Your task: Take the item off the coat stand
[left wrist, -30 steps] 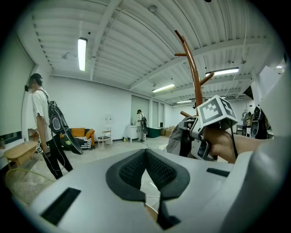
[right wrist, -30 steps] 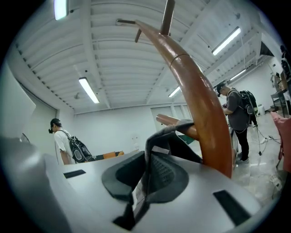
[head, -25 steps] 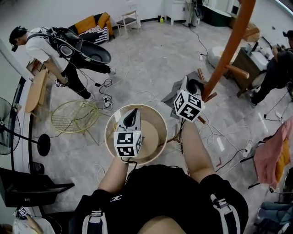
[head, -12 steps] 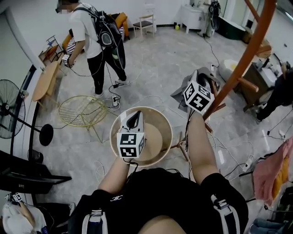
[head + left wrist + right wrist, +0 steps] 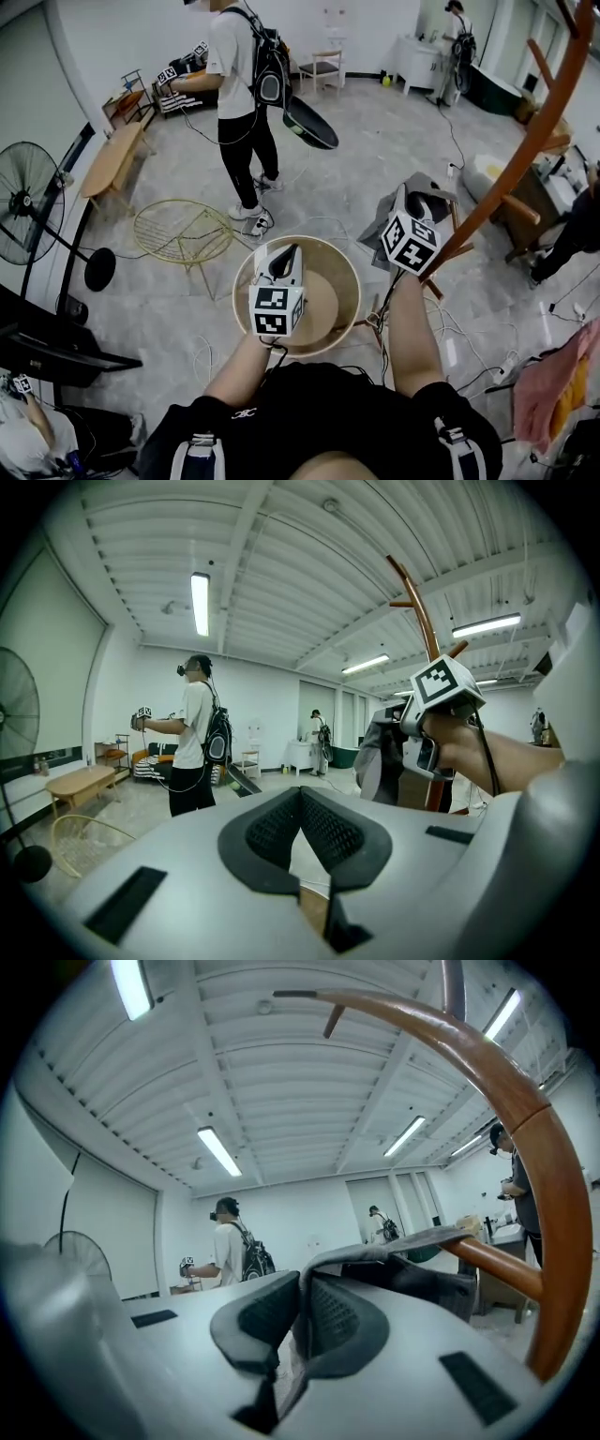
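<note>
Where it drapes, grey cloth [image 5: 392, 1247], limp, folded

**Staged recording studio, half lab, half mock home**
Cables [image 5: 457, 141] trail over bare concrete among scattered home pieces: coat stand [image 5: 561, 1241], wire side table [image 5: 183, 228], wooden bench [image 5: 111, 161], fan [image 5: 23, 202] at left; a backpack-rigged person [image 5: 239, 84] stands upper centre beneath strip lights [image 5: 200, 602].

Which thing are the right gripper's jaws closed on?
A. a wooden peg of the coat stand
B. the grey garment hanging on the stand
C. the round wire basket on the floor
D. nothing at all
B: in the right gripper view, the right gripper pinches a fold of the grey garment, which drapes over the wooden peg.
</note>
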